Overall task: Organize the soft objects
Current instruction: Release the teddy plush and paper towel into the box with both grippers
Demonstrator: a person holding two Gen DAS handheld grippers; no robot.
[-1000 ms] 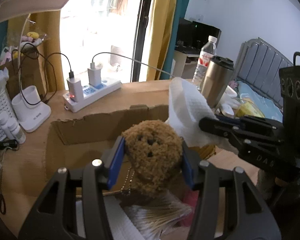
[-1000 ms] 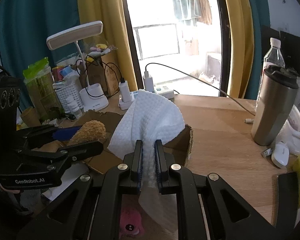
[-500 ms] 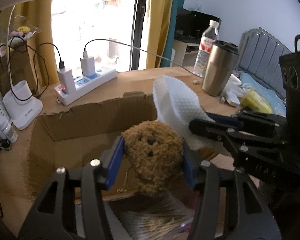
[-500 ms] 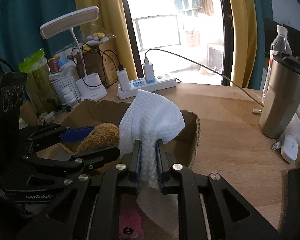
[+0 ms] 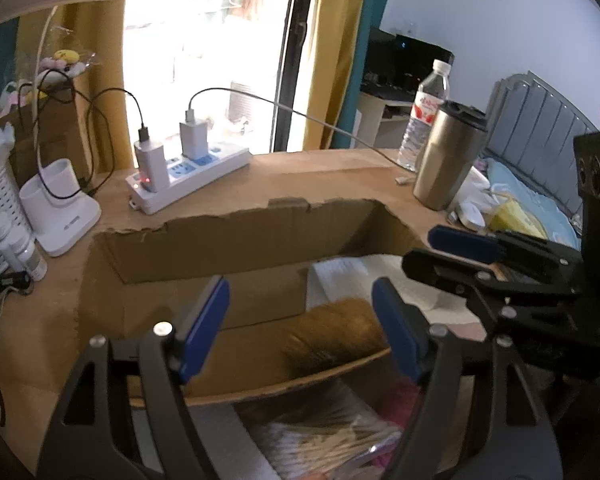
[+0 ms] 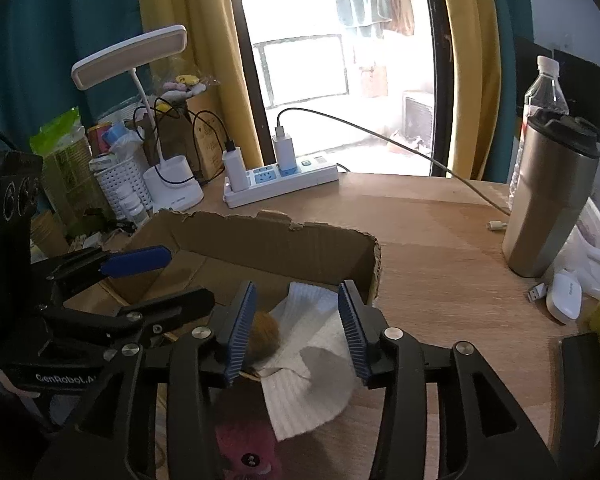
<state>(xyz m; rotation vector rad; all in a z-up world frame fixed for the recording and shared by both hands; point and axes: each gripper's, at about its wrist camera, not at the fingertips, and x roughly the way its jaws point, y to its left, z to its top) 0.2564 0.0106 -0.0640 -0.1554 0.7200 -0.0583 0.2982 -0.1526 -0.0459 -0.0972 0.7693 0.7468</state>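
An open cardboard box (image 5: pixel 220 240) (image 6: pixel 276 236) stands on the wooden desk. My left gripper (image 5: pixel 300 322) hangs over it, jaws opening and holding nothing. Below it a brown plush toy (image 5: pixel 336 332), blurred, lies in the box. My right gripper (image 6: pixel 296 328) is also opening, its pads clear of the white cloth (image 6: pixel 312 348). That cloth lies crumpled under it, draped over the box's near wall onto the desk. The plush (image 6: pixel 264 334) rests against the cloth. In the left wrist view the cloth (image 5: pixel 356 276) is on the box floor, with the right gripper (image 5: pixel 456 250) beside it.
A power strip (image 6: pixel 280 182) with chargers and cables lies behind the box. To the right stand a steel tumbler (image 6: pixel 548 208) and a water bottle (image 6: pixel 546 88). A desk lamp (image 6: pixel 132 56) and white basket (image 6: pixel 118 184) are at the left. A pink soft thing (image 6: pixel 244 444) lies under my right gripper.
Both grippers have opened. The brown plush left my left jaws and dropped into the box. The white cloth fell from my right jaws and collapsed over the box's near wall.
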